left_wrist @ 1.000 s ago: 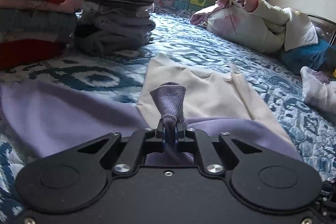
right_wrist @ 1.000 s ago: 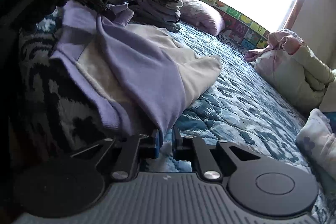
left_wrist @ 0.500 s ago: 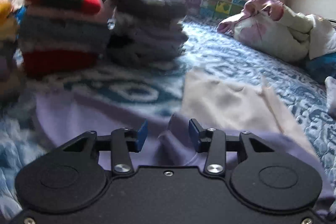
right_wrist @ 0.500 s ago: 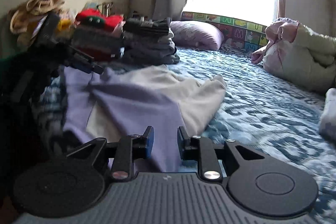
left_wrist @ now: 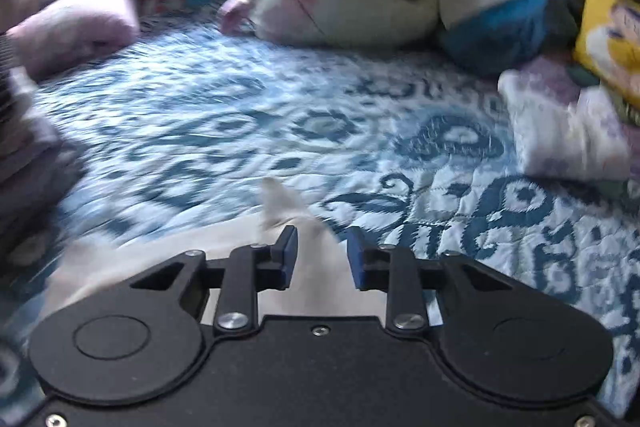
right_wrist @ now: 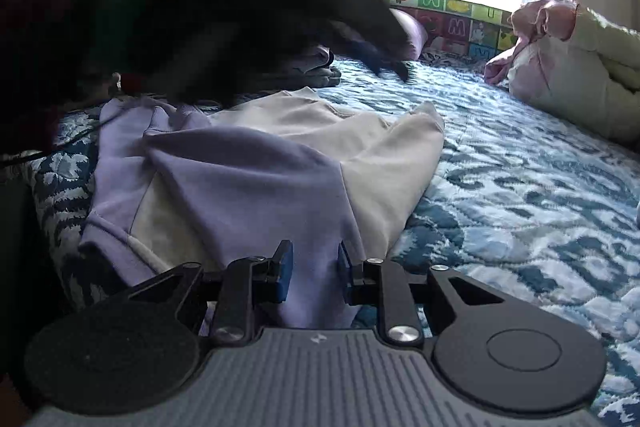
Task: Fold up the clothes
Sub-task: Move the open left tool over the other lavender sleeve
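Both jaws parted, gripping nothing: my left gripper [left_wrist: 322, 254] hangs over a cream corner, my right gripper [right_wrist: 312, 277] over a lilac flap, cloth showing in each gap but not pinched

Item: top [right_wrist: 256, 179], one garment, lilac and cream panels

Location: on the bed [right_wrist: 520, 187], near edge, in front of a stack [right_wrist: 312, 67] of folded clothes, which is mostly hidden by my dark, blurred left gripper [right_wrist: 240, 27] crossing the right view

Lie: lilac flap laid across the cream body; cream sleeve [right_wrist: 412, 147] turned out to the right, its end pointing away from me; lilac sleeve and cuff [right_wrist: 100, 239] bunched at the left. Partly folded, edges not squared

Handling, by my judgement: light, soft, limp knit; will drape and sag from any single pinch, slide little on the quilt, nothing fragile. Thick at cuffs and seams, so those grip best

Hold points: a cuff or hem edge, one per jaw, well apart, so the panel lifts flat

View note: left picture is smeared; the cream point [left_wrist: 280, 203] between my jaws is probably the sleeve end
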